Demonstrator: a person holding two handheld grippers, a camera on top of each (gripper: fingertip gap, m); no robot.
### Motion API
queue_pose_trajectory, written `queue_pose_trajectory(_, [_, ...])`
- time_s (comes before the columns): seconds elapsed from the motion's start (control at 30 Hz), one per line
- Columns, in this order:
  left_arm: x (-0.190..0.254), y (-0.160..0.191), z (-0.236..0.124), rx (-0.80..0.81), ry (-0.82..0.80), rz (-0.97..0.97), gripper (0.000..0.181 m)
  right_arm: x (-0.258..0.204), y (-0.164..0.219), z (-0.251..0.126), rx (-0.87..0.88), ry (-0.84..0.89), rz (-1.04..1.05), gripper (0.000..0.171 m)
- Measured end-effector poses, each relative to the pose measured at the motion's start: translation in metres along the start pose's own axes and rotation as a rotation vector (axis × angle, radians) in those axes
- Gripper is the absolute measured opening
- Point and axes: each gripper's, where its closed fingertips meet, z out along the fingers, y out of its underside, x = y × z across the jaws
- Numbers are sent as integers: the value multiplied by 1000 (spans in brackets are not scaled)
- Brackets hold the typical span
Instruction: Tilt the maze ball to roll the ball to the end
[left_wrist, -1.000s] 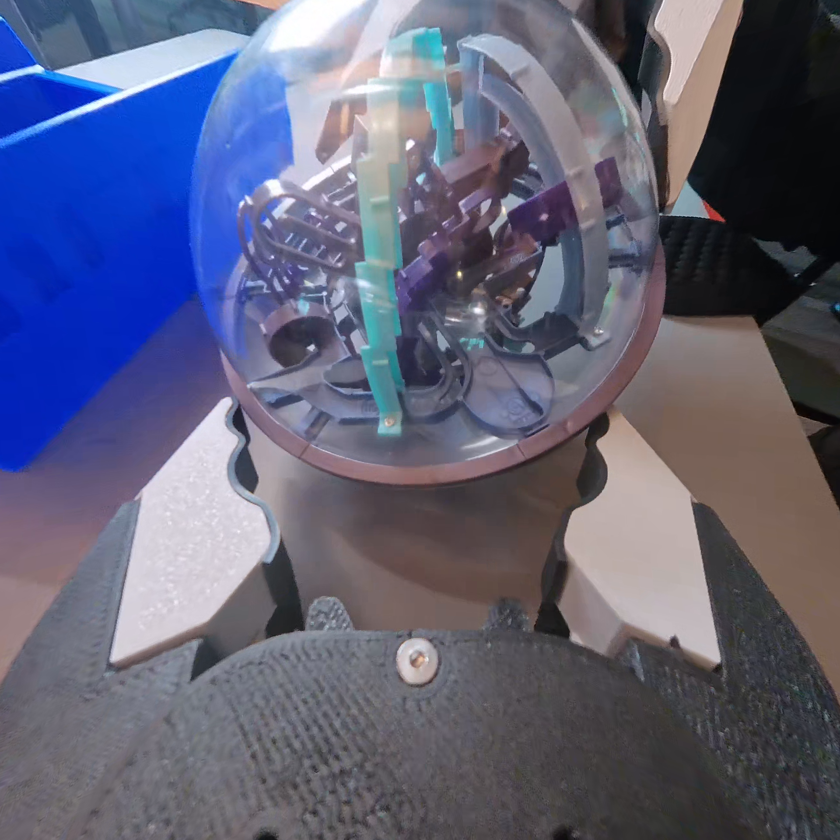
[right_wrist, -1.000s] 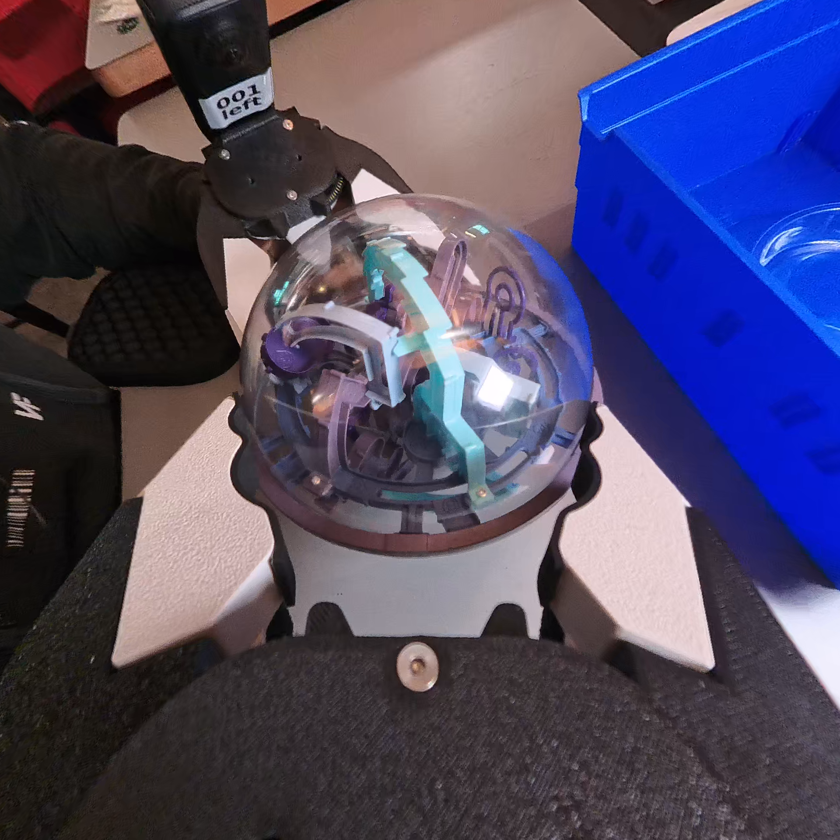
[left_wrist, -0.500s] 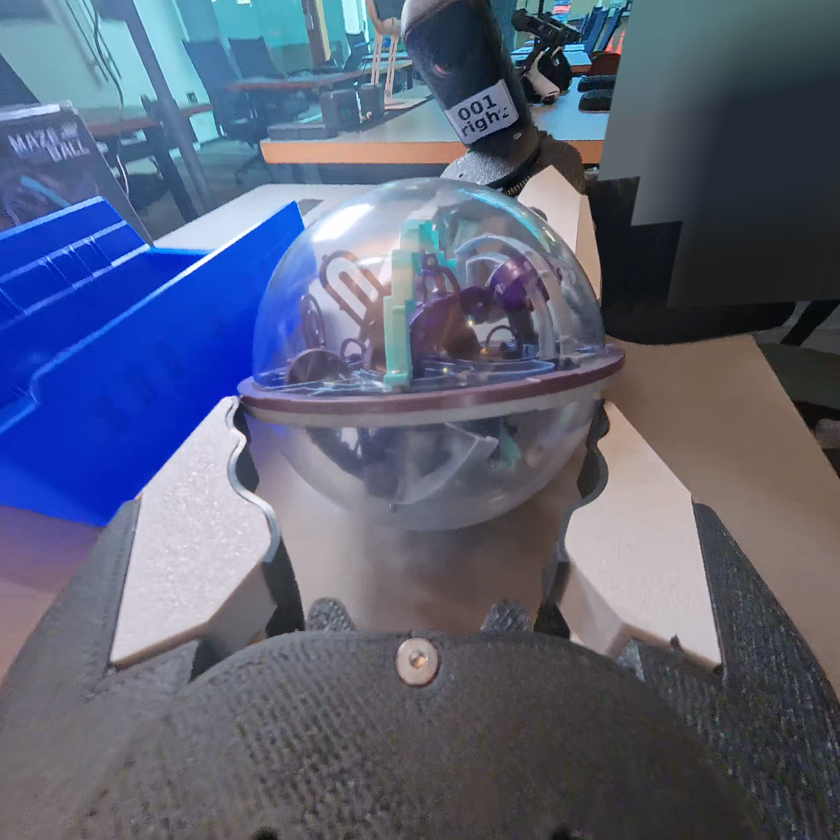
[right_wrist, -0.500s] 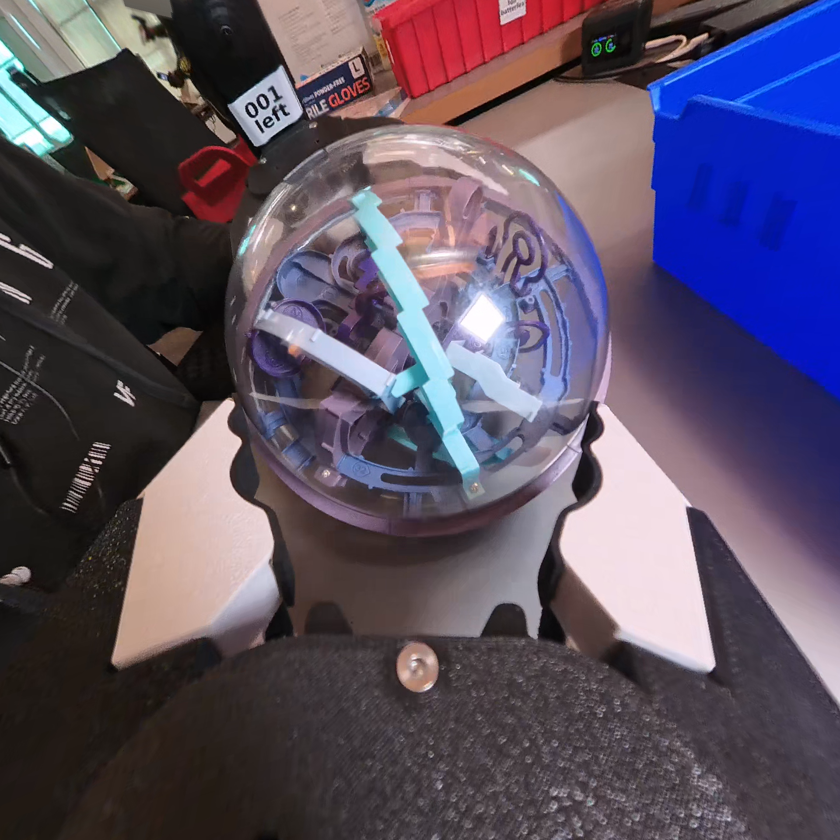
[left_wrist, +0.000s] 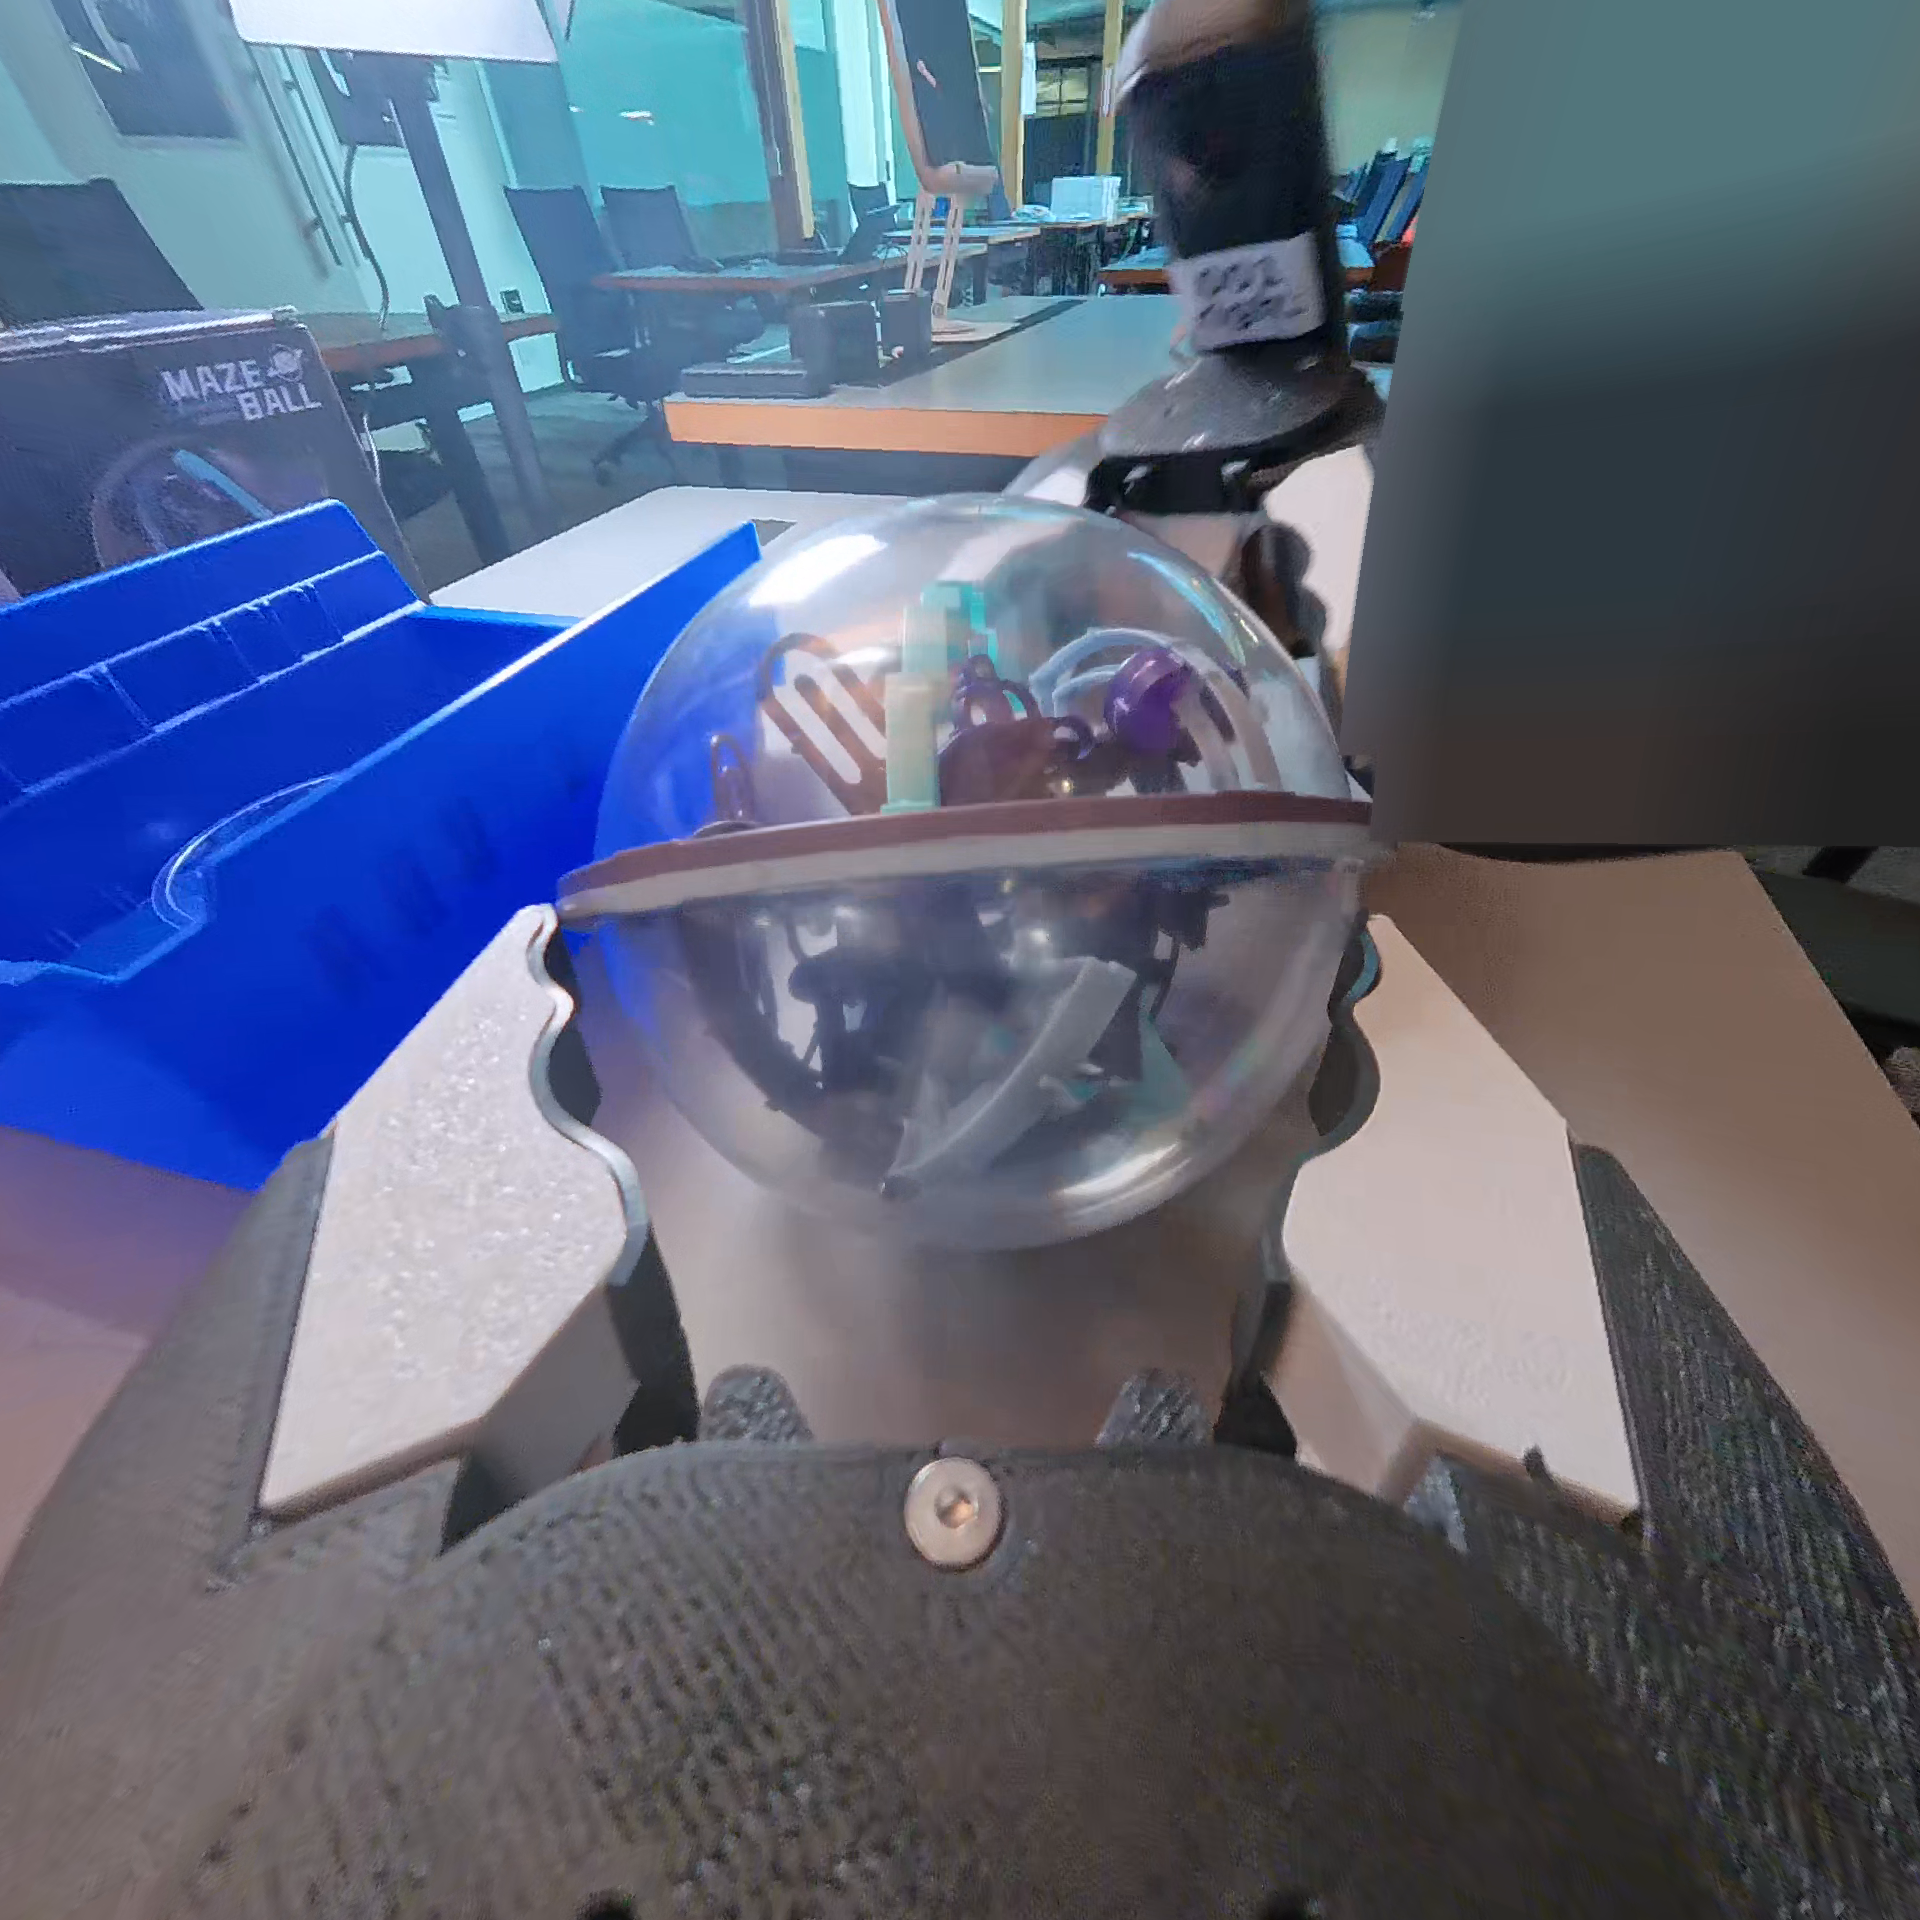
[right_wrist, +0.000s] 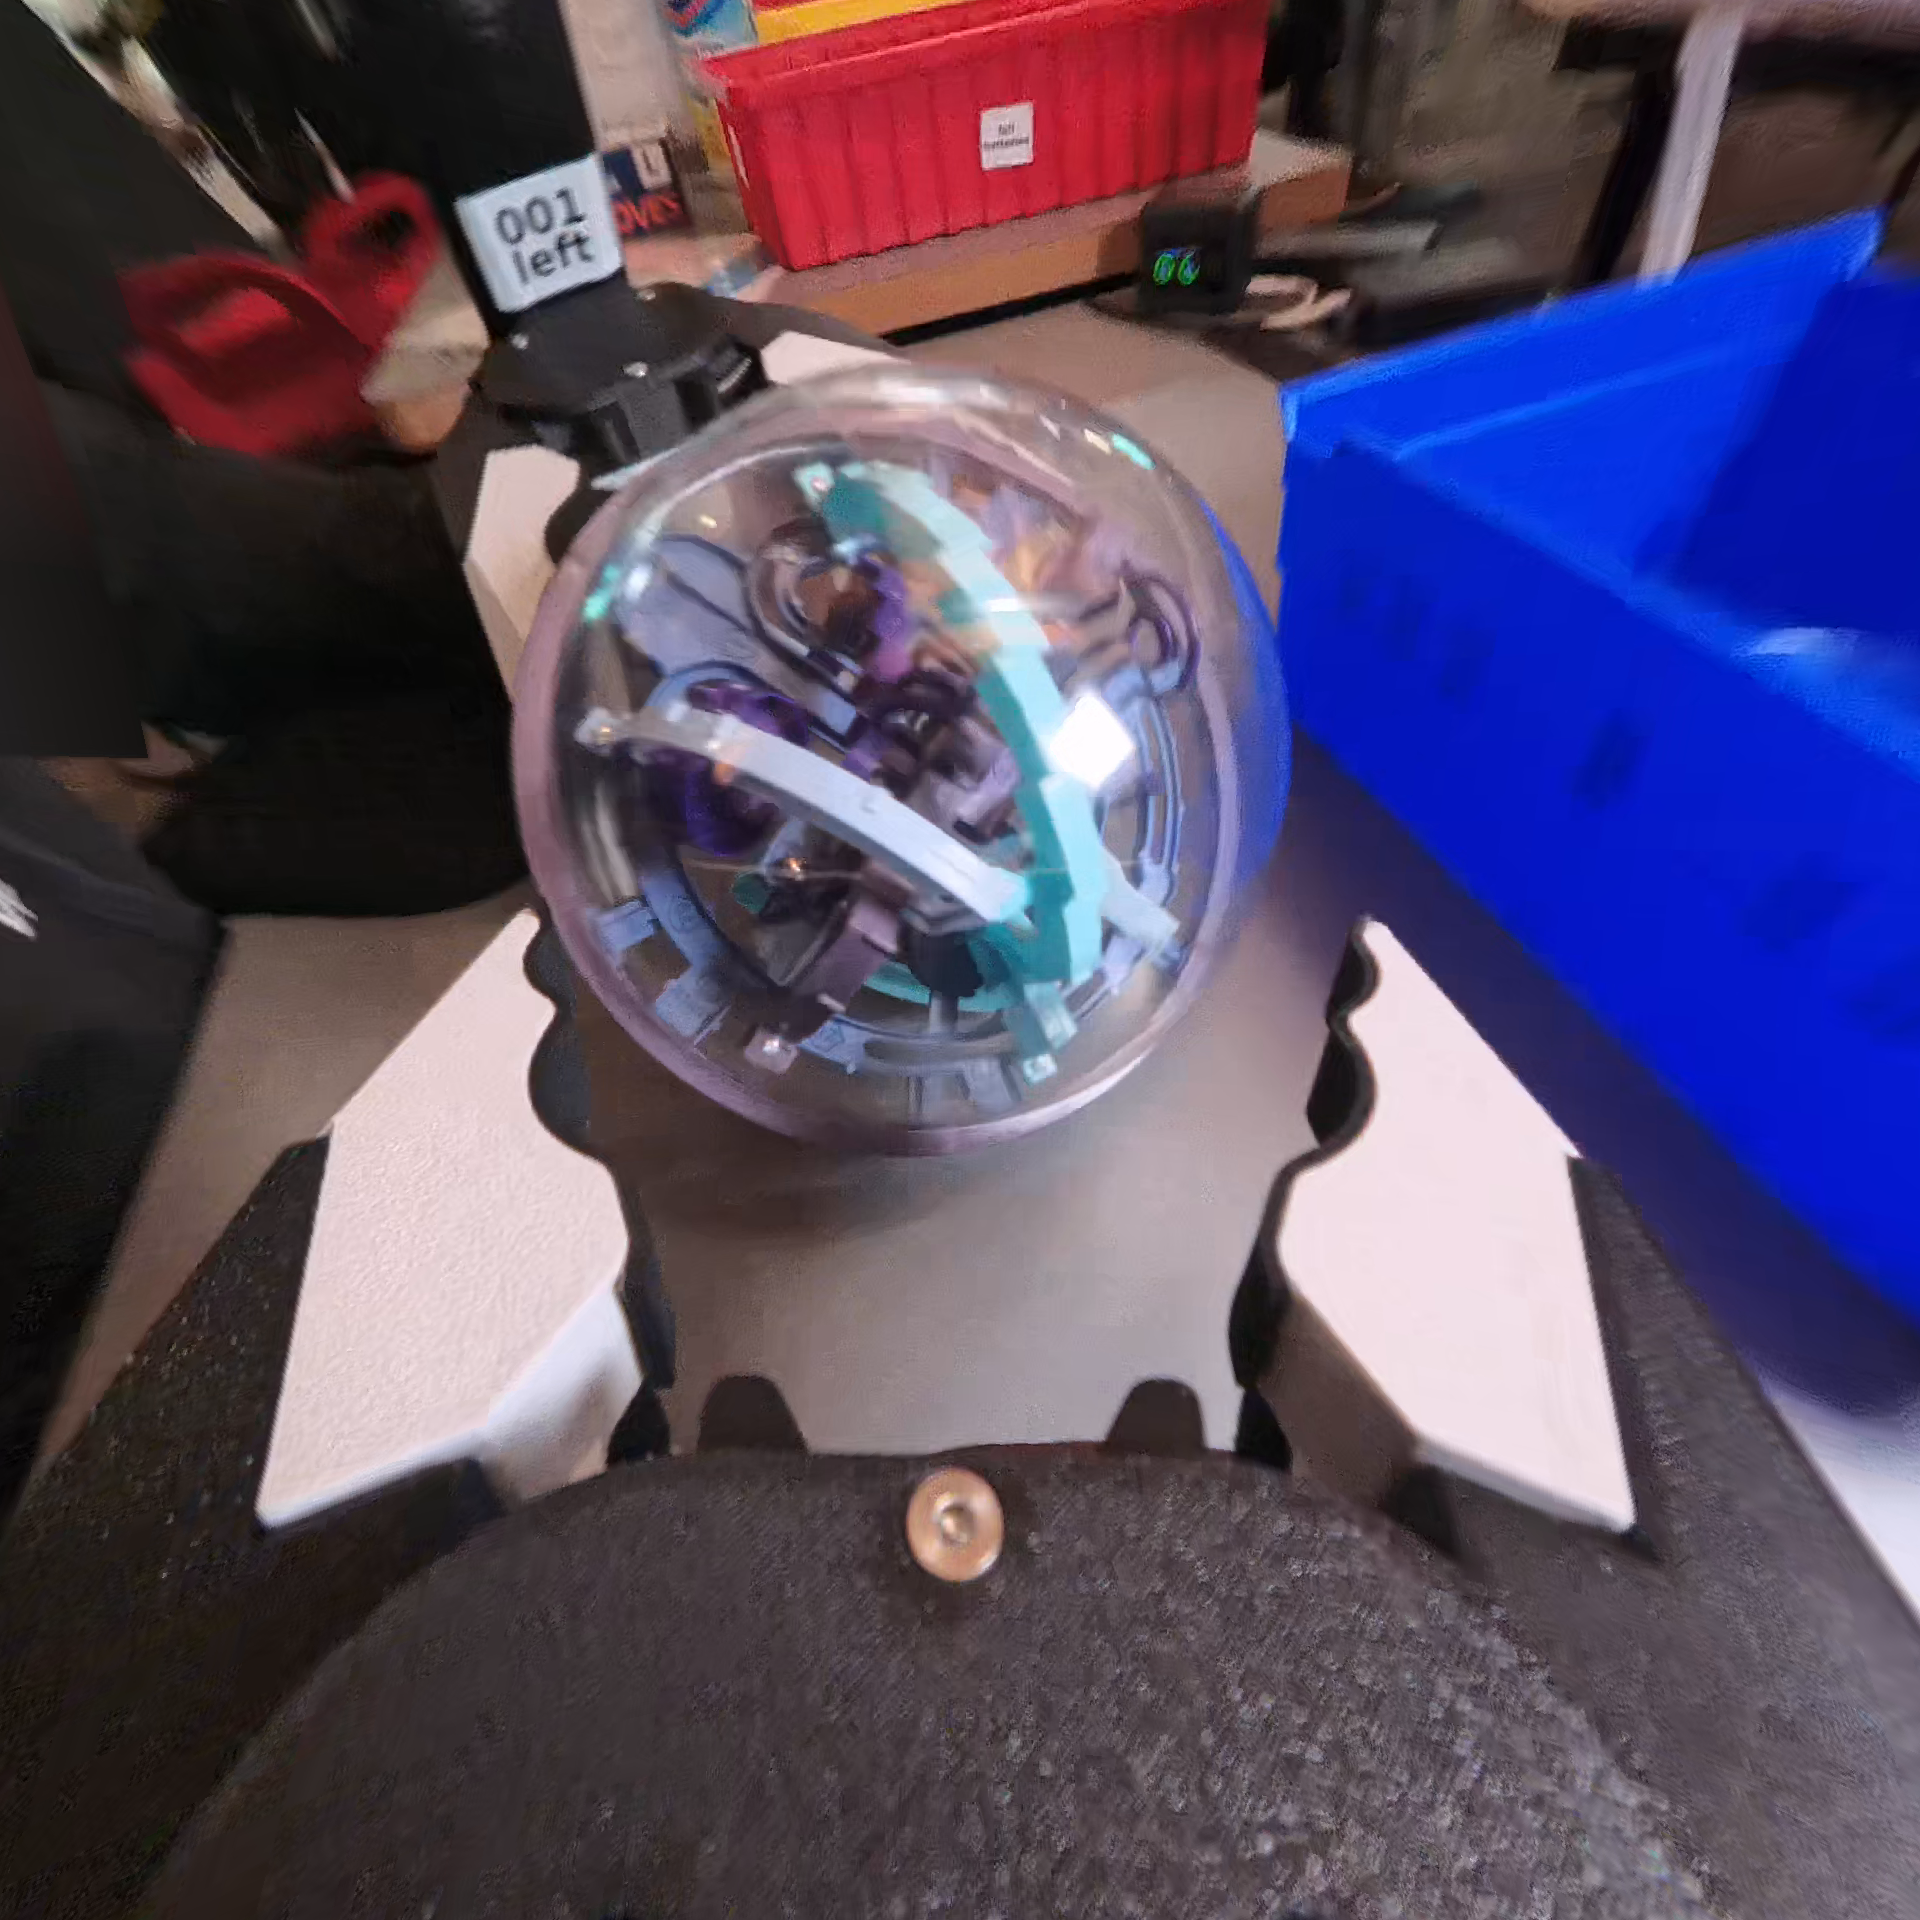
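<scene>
Left wrist view: the left gripper (left_wrist: 956, 1049) is cradling the maze ball (left_wrist: 966, 862), fingers spread wide, their wavy inner edges bearing on the sphere's lower flanks. The brown seam ring (left_wrist: 966, 836) is running near level, tipped slightly down to the left. The sphere is sitting just above the table (left_wrist: 1558, 987), right beside the blue bin (left_wrist: 260, 831). The right gripper is showing behind the sphere, blurred. A dark printed box (left_wrist: 177, 436) is standing behind the bin.

Right wrist view: the right gripper (right_wrist: 945, 997) is facing the sphere (right_wrist: 894, 758) from the opposite side, fingers also spread wide; the frame is smeared, so I cannot tell whether they are actually touching the shell or flanking it just clear. The teal track (right_wrist: 1039, 790) is arcing across the dome. A red crate (right_wrist: 987, 125) is standing far behind.

Progress: the small rolling ball is not identifiable in either view, so its place along the track is unknown. Judging from that, the tilting is under way and the end is not shown reached.
</scene>
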Motion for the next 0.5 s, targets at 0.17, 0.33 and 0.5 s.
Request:
queue_pose_trajectory(0.17, [-8,-7,7,-10,26,-10,137,-13,-15,-4,-81,188,-375,143])
queue_pose_trajectory(0.33, [-18,-15,22,-32,37,-128,135,8,-4,7,-111,314,-416,134])
queue_pose_trajectory(0.5, [-11,-3,21,-78,182,-59,144,19,-6,-2,-35,220,-227,132])
